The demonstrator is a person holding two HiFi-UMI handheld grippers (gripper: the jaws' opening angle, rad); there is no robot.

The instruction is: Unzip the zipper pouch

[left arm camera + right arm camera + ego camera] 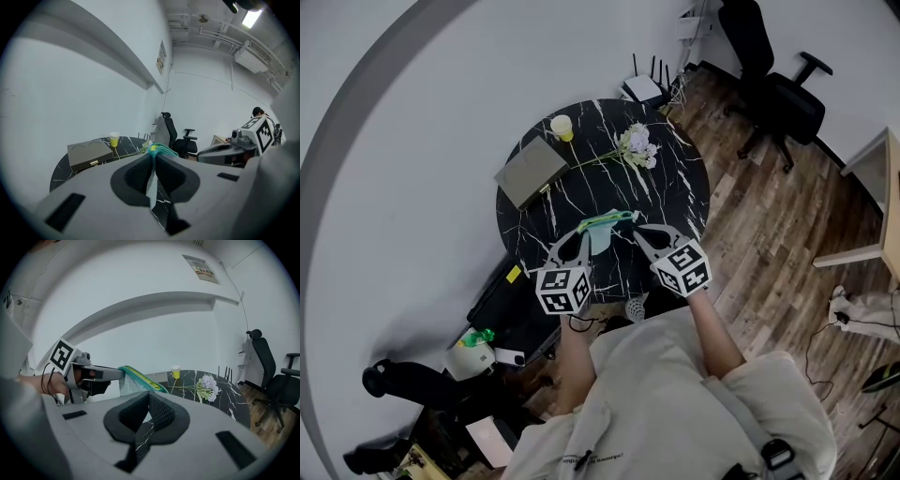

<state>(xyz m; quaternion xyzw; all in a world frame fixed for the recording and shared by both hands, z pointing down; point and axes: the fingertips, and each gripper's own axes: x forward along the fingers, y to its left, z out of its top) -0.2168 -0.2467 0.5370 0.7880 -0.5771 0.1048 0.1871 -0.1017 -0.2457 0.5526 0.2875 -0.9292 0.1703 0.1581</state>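
The yellow cup (562, 127) stands at the far edge of the round black table (675, 192); what it holds cannot be seen. The flat grey box (532, 171) lies shut near the far left edge, with a small clasp on its front. A spray of pale flowers (637, 145) lies toward the far right edge, its stem reaching in toward the middle. None of these is close to the zipper pouch (605, 228), and nothing lies between it and the two grippers.

The teal pouch is held up in the air over the near part of the table, just inside the near edge. Its long axis runs left to right, roughly along that edge, from one gripper to the other. The green and yellow zipper runs along its upper side and looks closed.

The left gripper (153, 157) has its fingers clamped on the left end of the pouch: the pale cloth runs down between them, and the teal end shows at their tips. The right gripper (149, 394) has its fingers pressed together at the right end of the zipper. The zipper's end passes behind one fingertip there, so whether the pull is caught between them cannot be told.

Beyond the table, on the wooden floor, are a white router (642, 86) by the wall and a black office chair (773, 89).
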